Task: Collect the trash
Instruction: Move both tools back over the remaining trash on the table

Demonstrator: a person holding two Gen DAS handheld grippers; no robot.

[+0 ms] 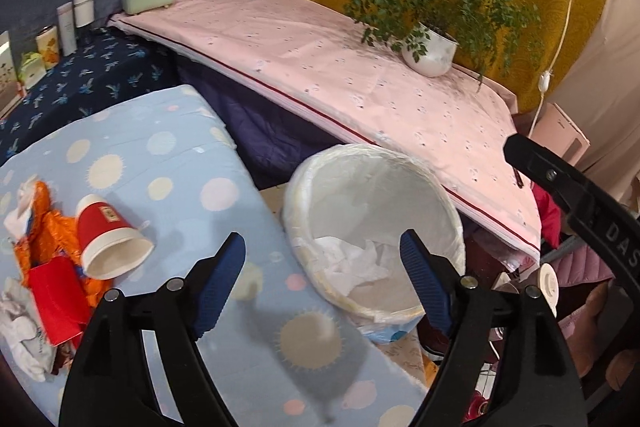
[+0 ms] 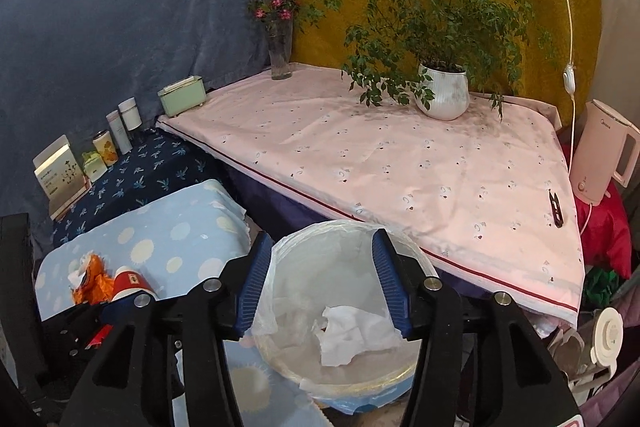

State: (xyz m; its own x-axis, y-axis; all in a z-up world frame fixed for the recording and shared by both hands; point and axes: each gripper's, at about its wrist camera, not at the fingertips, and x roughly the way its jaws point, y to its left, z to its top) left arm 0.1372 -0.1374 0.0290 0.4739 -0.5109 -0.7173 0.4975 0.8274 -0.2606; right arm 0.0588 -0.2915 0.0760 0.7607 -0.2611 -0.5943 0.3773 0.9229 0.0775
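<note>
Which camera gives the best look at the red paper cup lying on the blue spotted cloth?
The left wrist view. There the red paper cup lies on its side in full sight, open mouth facing the camera, beside the orange wrapper. In the right wrist view the cup is small and partly cut off by the other tongs' black frame.

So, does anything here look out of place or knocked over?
Yes. The red paper cup lies tipped on its side on the blue dotted cloth, beside the crumpled orange wrapper and white tissues. This litter sits outside the lined white bin, which holds only crumpled white paper. Both grippers are open and empty.
</note>
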